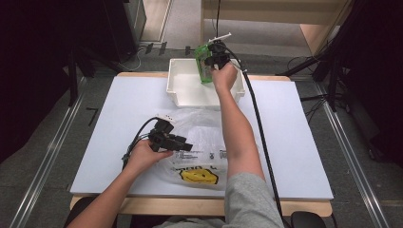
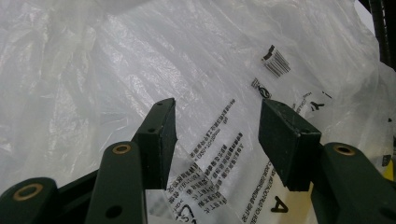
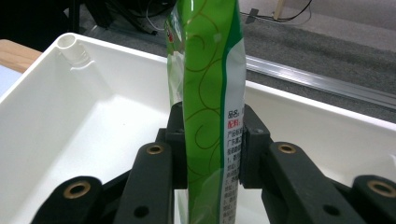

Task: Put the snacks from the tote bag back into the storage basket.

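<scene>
Green snack packet [image 3: 208, 93] stands upright, long axis vertical, clenched between the right tongs [image 1: 216, 59] above the white bin [image 1: 183, 92] at the upper centre of the high view. Left tongs [image 1: 177, 142] are released, jaws apart over the clear plastic bag [image 1: 202, 128] lower centre on the table [image 1: 294, 142]. Judging by this, the right hand carries the packet and the bag mouth lies below and left of it.
</scene>
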Available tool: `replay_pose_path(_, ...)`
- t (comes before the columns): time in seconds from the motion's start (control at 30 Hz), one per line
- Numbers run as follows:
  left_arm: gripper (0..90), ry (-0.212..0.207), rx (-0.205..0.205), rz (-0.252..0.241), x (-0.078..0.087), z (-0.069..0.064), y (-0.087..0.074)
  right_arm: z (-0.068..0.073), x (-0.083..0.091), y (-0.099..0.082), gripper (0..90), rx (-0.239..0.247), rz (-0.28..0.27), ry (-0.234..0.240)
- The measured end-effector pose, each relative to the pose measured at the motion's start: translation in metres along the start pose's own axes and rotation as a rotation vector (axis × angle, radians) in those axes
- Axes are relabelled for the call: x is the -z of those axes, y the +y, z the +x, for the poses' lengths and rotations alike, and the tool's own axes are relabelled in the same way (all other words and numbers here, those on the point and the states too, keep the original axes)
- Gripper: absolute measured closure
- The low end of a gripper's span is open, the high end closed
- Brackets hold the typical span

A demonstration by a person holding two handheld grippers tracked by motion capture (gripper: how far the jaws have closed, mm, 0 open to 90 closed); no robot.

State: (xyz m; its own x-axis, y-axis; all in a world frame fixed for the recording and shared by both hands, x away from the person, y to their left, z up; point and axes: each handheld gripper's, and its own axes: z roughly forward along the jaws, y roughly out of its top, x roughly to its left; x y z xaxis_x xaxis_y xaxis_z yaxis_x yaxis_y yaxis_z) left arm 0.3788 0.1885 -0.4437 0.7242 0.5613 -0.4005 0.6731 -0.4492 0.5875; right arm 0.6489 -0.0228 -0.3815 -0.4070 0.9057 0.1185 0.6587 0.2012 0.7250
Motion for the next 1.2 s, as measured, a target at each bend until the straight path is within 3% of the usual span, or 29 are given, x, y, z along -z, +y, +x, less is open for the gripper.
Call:
replay_pose_path(0.13,47.5,0.0,0.001,0.002,-0.001,0.0,0.0,0.001,0.0,-0.004,72.4,0.007,-0.005,0.004)
replay_pose_path(0.37,47.5,-0.003,-0.002,0.009,-0.002,-0.002,0.0,-0.007,-0.002,-0.013,71.0,-0.025,-0.001,0.028)
replay_pose_path(0.63,47.5,-0.001,-0.003,0.01,-0.003,-0.002,0.0,-0.002,0.0,-0.013,74.9,0.008,0.0,0.045)
replay_pose_path(0.83,47.5,0.001,-0.004,0.014,-0.003,-0.002,0.0,0.001,0.002,-0.008,75.2,0.021,-0.025,0.019)
replay_pose_path(1.03,47.5,-0.005,-0.003,0.012,-0.003,-0.002,0.0,-0.005,0.0,-0.005,74.9,-0.024,-0.051,0.02)
replay_pose_path(1.2,47.6,-0.002,-0.001,0.018,-0.004,-0.002,0.0,-0.003,-0.006,-0.009,74.5,0.01,-0.055,0.002)
